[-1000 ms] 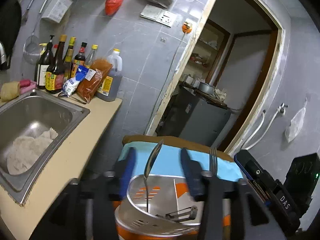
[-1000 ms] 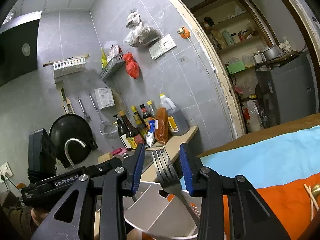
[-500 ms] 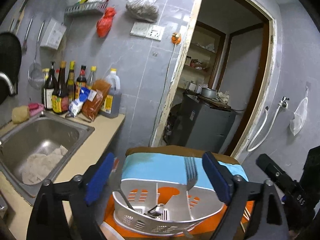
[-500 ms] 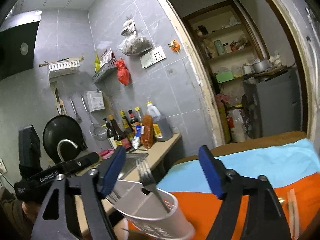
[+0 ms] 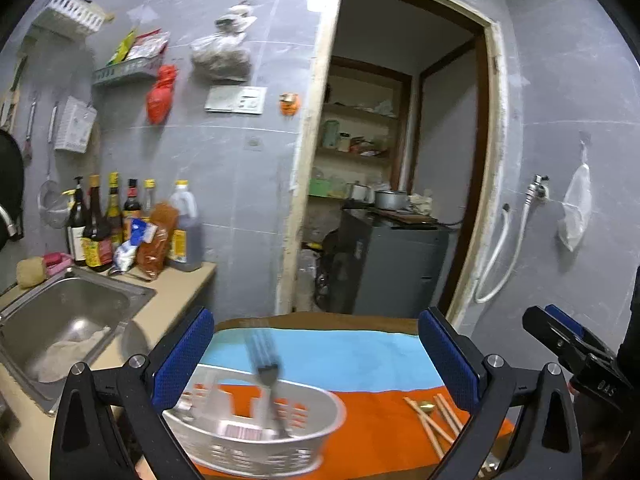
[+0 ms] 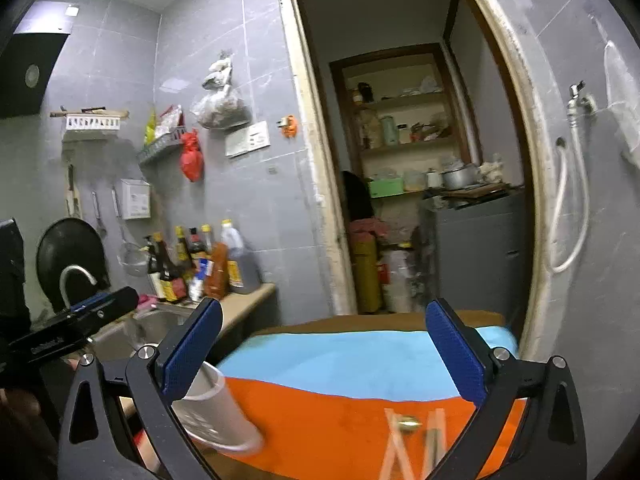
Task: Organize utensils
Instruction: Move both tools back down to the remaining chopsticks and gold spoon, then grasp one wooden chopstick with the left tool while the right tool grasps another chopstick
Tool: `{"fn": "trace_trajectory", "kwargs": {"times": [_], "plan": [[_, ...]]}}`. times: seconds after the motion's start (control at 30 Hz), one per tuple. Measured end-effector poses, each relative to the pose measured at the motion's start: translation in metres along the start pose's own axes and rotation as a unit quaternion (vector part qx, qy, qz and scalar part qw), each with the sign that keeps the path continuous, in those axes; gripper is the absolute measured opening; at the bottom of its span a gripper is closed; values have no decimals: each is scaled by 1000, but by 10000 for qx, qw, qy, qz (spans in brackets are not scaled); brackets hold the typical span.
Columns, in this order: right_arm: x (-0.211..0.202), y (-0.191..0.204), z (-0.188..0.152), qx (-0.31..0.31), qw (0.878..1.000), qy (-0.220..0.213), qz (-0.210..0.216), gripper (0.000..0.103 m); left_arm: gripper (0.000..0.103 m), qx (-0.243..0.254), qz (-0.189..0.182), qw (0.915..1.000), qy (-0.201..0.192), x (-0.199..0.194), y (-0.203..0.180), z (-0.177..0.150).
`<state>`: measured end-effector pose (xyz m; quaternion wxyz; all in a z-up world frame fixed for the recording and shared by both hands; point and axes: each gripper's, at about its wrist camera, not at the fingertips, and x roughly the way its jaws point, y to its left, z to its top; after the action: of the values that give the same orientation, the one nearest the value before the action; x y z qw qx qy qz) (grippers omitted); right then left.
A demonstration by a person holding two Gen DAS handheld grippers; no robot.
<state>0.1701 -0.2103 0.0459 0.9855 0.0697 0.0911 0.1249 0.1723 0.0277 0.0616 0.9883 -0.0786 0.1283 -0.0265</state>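
- Left hand-held gripper (image 5: 316, 360): black frame with blue ribbed pads, jaws spread wide, nothing between them. It hangs above the near left part of the cloth-covered surface.
- Right hand-held gripper (image 6: 324, 350): same build, jaws likewise spread wide and empty. In the left wrist view its body shows at the right edge; in the right wrist view the left unit shows at the left edge.
- White perforated plastic utensil basket (image 5: 256, 428): sits on the orange part of the cloth, directly below the left hand-held gripper. Image is motion-blurred.
- Metal fork (image 5: 266, 380): stands in the basket, tines up, leaning slightly; blurred. Other metal pieces lie in the basket bottom, type cannot be told.
- Wooden chopsticks (image 5: 434, 420): several, lying loose on the orange cloth to the right of the basket, well apart from it, with a small brass-coloured object (image 5: 426, 405) among them.
- Two-tone cloth, light blue at the far side and orange at the near side (image 5: 360, 360): covers the work surface.
- Beige counter (image 5: 176, 284): to the left, carrying a steel sink (image 5: 60, 316) with a pale rag in it.
- Row of dark sauce bottles (image 5: 100, 224): against the grey tiled wall at the back of the counter.
- Open doorway (image 5: 400, 160): beyond the cloth, with shelves and a grey cabinet inside.
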Motion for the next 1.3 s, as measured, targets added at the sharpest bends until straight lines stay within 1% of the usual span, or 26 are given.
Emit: {"fn": "trace_trajectory", "kwargs": {"times": [0.13, 0.27, 0.4, 0.57, 0.67, 0.77, 0.87, 0.93, 1.0, 1.03, 1.1, 1.17, 1.2, 1.23, 1.27, 1.3], "plan": [[-13, -27, 4, 10, 9997, 27, -249, 100, 103, 131, -67, 9999, 39, 3, -34, -13], [-22, -58, 2, 3, 9989, 160, -441, 101, 103, 183, -251, 9993, 222, 9, -64, -27], [-26, -91, -4, -54, 9976, 374, -580, 101, 103, 280, -324, 9981, 436, 14, -91, -44], [-21, -128, -17, 54, 9953, 675, -690, 101, 103, 398, -333, 9950, 848, 31, -119, -70], [-13, -146, -28, 123, 9930, 919, -733, 101, 103, 469, -301, 9922, 1111, 44, -128, -84], [-3, -158, -41, 182, 9905, 1155, -716, 100, 103, 497, -306, 9872, 1486, 62, -132, -99], [8, -168, -57, 263, 9877, 1396, -661, 100, 102, 527, -293, 9823, 1775, 77, -132, -112], [15, -173, -69, 335, 9861, 1506, -621, 100, 99, 544, -292, 9789, 1950, 86, -132, -119], [25, -177, -79, 434, 9835, 1656, -578, 99, 92, 564, -306, 9752, 2119, 94, -133, -127], [30, -178, -84, 487, 9825, 1711, -552, 96, 89, 577, -311, 9723, 2242, 100, -133, -132], [41, -181, -93, 599, 9796, 1861, -471, 90, 79, 590, -311, 9678, 2428, 109, -134, -139], [51, -185, -99, 647, 9765, 2018, -385, 77, 74, 570, -358, 9611, 2680, 120, -134, -146], [56, -187, -102, 654, 9752, 2082, -354, 75, 71, 569, -355, 9584, 2775, 124, -134, -148], [62, -188, -105, 664, 9735, 2168, -300, 71, 69, 558, -356, 9542, 2919, 130, -134, -152], [68, -188, -107, 673, 9718, 2247, -233, 66, 62, 527, -356, 9504, 3044, 135, -134, -156], [72, -188, -110, 671, 9704, 2313, -187, 64, 57, 514, -339, 9474, 3141, 139, -134, -159]]}}
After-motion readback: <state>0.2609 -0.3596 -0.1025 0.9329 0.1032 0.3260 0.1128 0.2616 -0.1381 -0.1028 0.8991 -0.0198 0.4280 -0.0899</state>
